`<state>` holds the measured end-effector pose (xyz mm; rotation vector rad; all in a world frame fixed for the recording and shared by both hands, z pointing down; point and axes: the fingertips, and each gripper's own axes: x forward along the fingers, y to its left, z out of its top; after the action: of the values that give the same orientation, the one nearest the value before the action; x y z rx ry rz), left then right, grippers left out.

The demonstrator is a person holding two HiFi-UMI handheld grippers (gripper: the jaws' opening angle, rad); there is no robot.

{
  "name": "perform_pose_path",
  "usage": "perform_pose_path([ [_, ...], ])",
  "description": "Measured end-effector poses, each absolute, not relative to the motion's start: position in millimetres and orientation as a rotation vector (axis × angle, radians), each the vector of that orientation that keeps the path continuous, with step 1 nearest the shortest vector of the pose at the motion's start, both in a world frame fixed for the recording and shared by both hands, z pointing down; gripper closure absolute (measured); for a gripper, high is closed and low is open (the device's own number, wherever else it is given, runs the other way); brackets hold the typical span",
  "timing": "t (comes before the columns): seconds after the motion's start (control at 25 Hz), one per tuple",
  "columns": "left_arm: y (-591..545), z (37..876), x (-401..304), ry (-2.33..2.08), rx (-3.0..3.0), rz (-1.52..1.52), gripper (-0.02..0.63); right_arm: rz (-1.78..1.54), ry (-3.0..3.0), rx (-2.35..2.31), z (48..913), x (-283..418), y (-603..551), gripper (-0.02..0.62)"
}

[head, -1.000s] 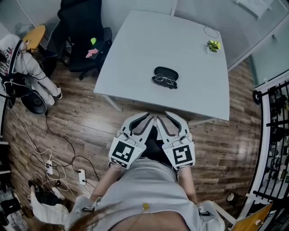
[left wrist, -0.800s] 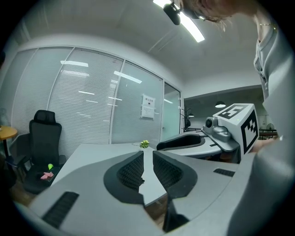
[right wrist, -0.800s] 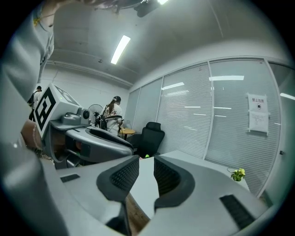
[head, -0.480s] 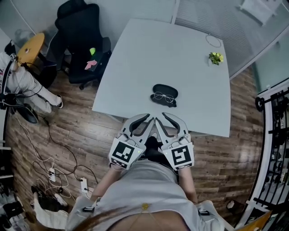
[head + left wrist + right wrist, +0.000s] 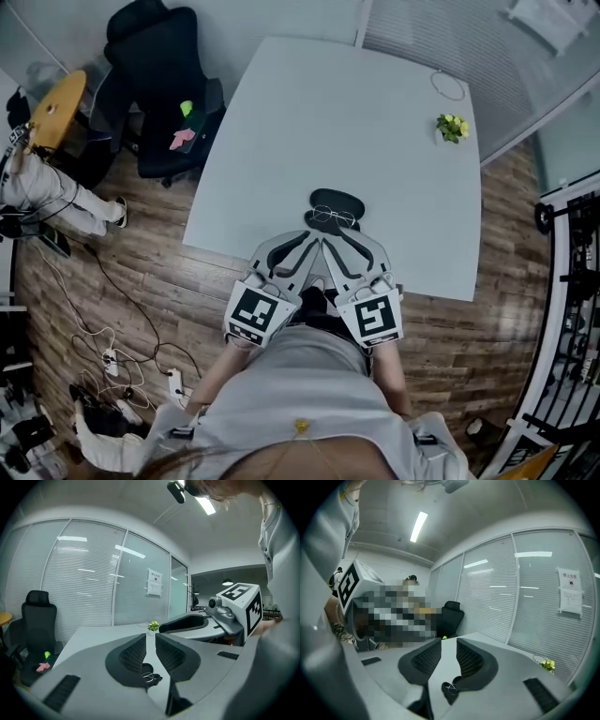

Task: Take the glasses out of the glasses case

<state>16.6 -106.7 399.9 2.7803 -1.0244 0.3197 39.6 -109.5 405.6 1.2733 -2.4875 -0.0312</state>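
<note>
A black glasses case (image 5: 338, 200) lies near the front edge of the white table (image 5: 281, 141). Thin wire-framed glasses (image 5: 332, 217) rest at its near side; whether they sit in the case or on the table I cannot tell. Both grippers are held side by side just short of the case, tips over the table's near edge. My left gripper (image 5: 298, 246) has a narrow gap between its ribbed pads (image 5: 132, 652) with nothing in it, and the case (image 5: 146, 671) and glasses (image 5: 151, 678) show below. My right gripper (image 5: 448, 652) is open too, with the case (image 5: 451, 689) beyond it.
A small potted plant (image 5: 451, 125) and a thin wire loop (image 5: 448, 85) sit at the table's far right corner. A black office chair (image 5: 159, 84) stands left of the table. Cables and a power strip (image 5: 171, 381) lie on the wood floor.
Both grippers have travelled forward together to the table's near edge. The case and glasses now lie right in front of the tips. The jaws look unchanged.
</note>
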Motion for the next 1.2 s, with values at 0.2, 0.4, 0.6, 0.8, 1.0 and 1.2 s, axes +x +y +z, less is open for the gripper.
perform_pose_path([
  [0.2,-127.3,403.9,23.9,-1.042,2.774,0.323,0.54,-0.06,-2.499,1.243,406.1,45.9,-129.3,0.492],
  [0.4,-143.9,409.5,27.9,-1.056,2.767,0.321,0.54,-0.071,-2.48,1.221,413.4,52.8,-142.1,0.492],
  [0.6,-159.7,405.2,33.1,-1.017,2.778,0.299,0.54,-0.055,-2.453,1.238,416.8,55.9,-153.5,0.492],
  [0.8,-172.7,406.6,40.8,-0.92,2.796,0.303,0.54,-0.035,-2.401,1.295,419.9,61.8,-168.1,0.492],
  [1.0,-185.1,408.9,42.4,-0.844,2.808,0.312,0.54,0.002,-2.351,1.342,428.6,64.8,-180.4,0.493],
  [1.2,-194.7,412.6,37.5,-0.803,2.811,0.331,0.54,0.034,-2.312,1.351,440.6,62.4,-191.2,0.492],
])
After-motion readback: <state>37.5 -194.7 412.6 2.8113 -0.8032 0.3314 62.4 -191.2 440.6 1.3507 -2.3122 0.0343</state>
